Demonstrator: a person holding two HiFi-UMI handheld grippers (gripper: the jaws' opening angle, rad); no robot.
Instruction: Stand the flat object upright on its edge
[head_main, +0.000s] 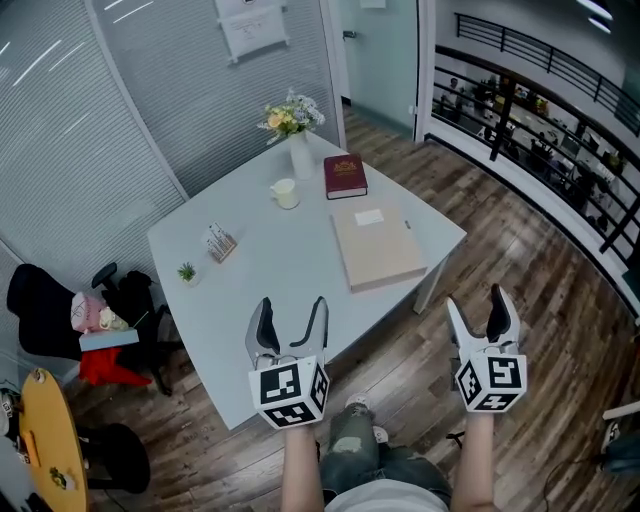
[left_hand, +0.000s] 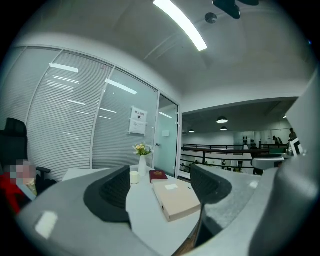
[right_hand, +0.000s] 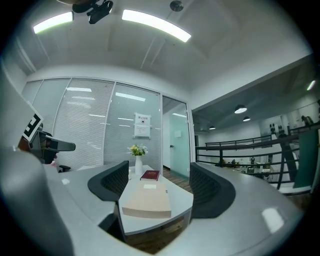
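Note:
A flat beige box file (head_main: 377, 246) lies on the white table (head_main: 260, 270) near its right corner, a small white label on its top. It also shows in the left gripper view as the beige box file (left_hand: 176, 199) and in the right gripper view as the beige box file (right_hand: 148, 200). My left gripper (head_main: 292, 315) hovers open over the table's near edge, well short of the file. My right gripper (head_main: 480, 312) is open too, held over the floor off the table's right corner. Nothing is between either pair of jaws.
A dark red book (head_main: 344, 176), a white cup (head_main: 286, 193), a vase of flowers (head_main: 297, 135), a small card holder (head_main: 219, 242) and a tiny plant (head_main: 187, 272) stand on the table's far half. An office chair with clutter (head_main: 95, 325) is at the left. A railing (head_main: 540, 110) runs at the right.

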